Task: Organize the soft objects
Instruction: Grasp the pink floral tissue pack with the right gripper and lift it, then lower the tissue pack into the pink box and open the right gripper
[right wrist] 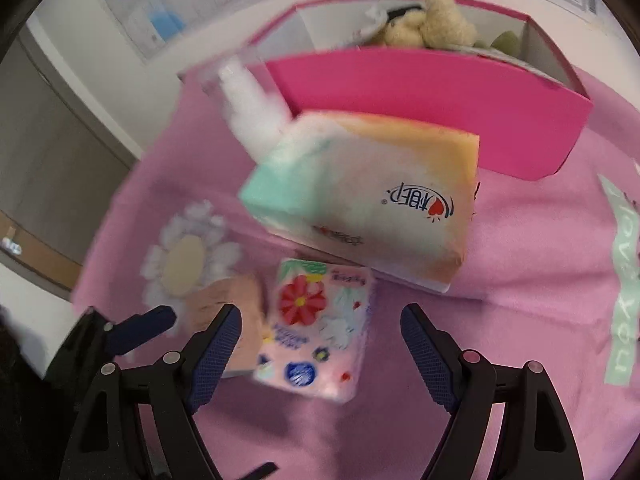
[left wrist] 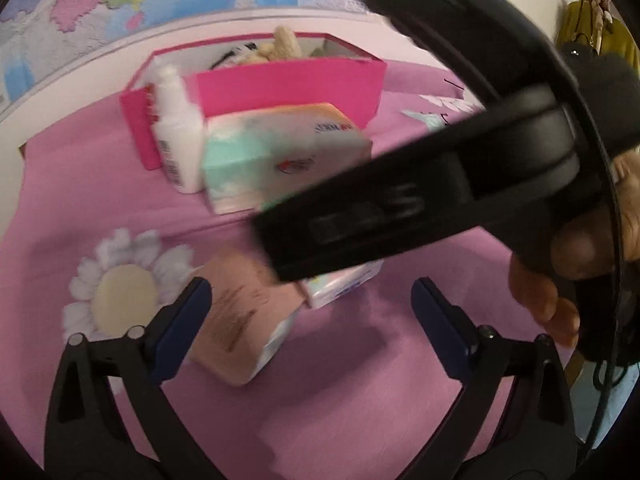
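**Tissue packs wait on pink blanket as both tongs hang open**

A small pink tissue pack (right wrist: 316, 332), printed with a red flower and a blue round badge, lies on a pink blanket (right wrist: 520, 280); its small lettering is too blurred to read. Touching its left side sits a peach-coloured pack (left wrist: 244, 316). Behind them rests a large tissue pack (right wrist: 360, 204) in mint, white and orange, bearing a red heart logo. A white bottle (left wrist: 176, 132) stands beside a pink box (right wrist: 432, 108) holding a plush toy (right wrist: 436, 20). The right gripper (right wrist: 320, 344) gapes wide around the flowered pack, gripping nothing. The left gripper (left wrist: 312, 316) is likewise spread, empty, the peach pack just by its left finger.
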The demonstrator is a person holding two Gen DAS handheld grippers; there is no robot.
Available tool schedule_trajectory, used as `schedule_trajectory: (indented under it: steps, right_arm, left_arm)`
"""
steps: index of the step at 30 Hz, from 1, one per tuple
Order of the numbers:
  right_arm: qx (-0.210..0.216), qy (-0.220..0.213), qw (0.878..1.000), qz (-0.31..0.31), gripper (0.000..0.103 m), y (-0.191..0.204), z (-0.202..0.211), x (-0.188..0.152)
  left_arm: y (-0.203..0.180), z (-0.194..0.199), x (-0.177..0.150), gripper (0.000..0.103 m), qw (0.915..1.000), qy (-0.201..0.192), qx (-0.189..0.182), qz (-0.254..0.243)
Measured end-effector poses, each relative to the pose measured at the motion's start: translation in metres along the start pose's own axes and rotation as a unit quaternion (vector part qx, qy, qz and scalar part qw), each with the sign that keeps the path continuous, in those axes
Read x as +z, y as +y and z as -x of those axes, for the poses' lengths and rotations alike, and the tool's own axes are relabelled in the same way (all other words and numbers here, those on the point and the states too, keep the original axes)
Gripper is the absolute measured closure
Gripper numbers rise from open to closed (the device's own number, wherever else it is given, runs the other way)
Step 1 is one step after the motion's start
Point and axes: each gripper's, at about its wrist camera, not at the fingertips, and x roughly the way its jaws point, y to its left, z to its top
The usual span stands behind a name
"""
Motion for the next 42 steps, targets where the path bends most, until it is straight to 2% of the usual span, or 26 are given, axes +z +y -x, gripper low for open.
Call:
schedule_trajectory:
  steps: [2, 3, 4, 5, 6, 8, 17, 24, 29, 34, 42]
  right_arm:
    - [-0.001, 0.014, 1.0, 0.005, 0.023, 0.002, -0.009, 0.005]
    - [-0.007, 0.02, 1.0, 0.004, 0.027, 0.001, -0.013, 0.007]
    - [-0.01, 0.023, 1.0, 0.004, 0.041, 0.0, -0.015, 0.006]
    - [-0.007, 0.031, 0.999, 0.009, 0.044, 0.0, -0.02, 0.006]
    - [-0.008, 0.029, 0.999, 0.013, 0.044, 0.001, -0.02, 0.004]
    - [-0.006, 0.027, 1.0, 0.012, 0.05, -0.001, -0.019, 0.004]
    - [0.023, 0.007, 1.0, -0.009, 0.059, -0.022, -0.003, -0.002]
    - [0.059, -0.027, 0.998, -0.018, 0.059, -0.028, 0.037, -0.01]
    - [0.069, -0.07, 0.995, -0.011, 0.059, -0.022, 0.076, -0.002]
    - [0.067, -0.114, 0.991, -0.011, 0.059, -0.022, 0.106, 0.025]
    - [0.055, -0.159, 0.986, -0.017, 0.059, -0.037, 0.124, 0.102]
  left_arm:
    - [-0.002, -0.013, 0.002, 0.021, 0.9999, 0.013, 0.011, 0.004]
    - [-0.003, -0.015, 0.003, 0.035, 0.9998, 0.009, 0.016, -0.001]
    - [-0.002, -0.018, 0.006, 0.039, 0.9998, 0.014, 0.011, 0.002]
    - [-0.003, -0.02, 0.007, 0.044, 0.9998, 0.018, 0.005, 0.006]
    - [-0.005, -0.022, 0.01, 0.053, 0.9998, 0.02, -0.003, 0.003]
    - [-0.012, -0.025, 0.01, 0.054, 0.9998, 0.02, 0.0, -0.006]
    - [-0.016, -0.016, 0.015, 0.056, 0.9997, 0.024, -0.002, 0.0]
    - [-0.025, 0.026, 0.025, 0.056, 0.9998, -0.008, 0.004, -0.015]
    - [-0.033, 0.051, 0.045, 0.056, 0.9989, -0.033, 0.009, -0.031]
    - [-0.034, 0.053, 0.085, 0.056, 0.9975, -0.052, 0.016, -0.045]
    - [-0.007, 0.042, 0.162, 0.055, 0.9959, -0.08, 0.009, -0.04]
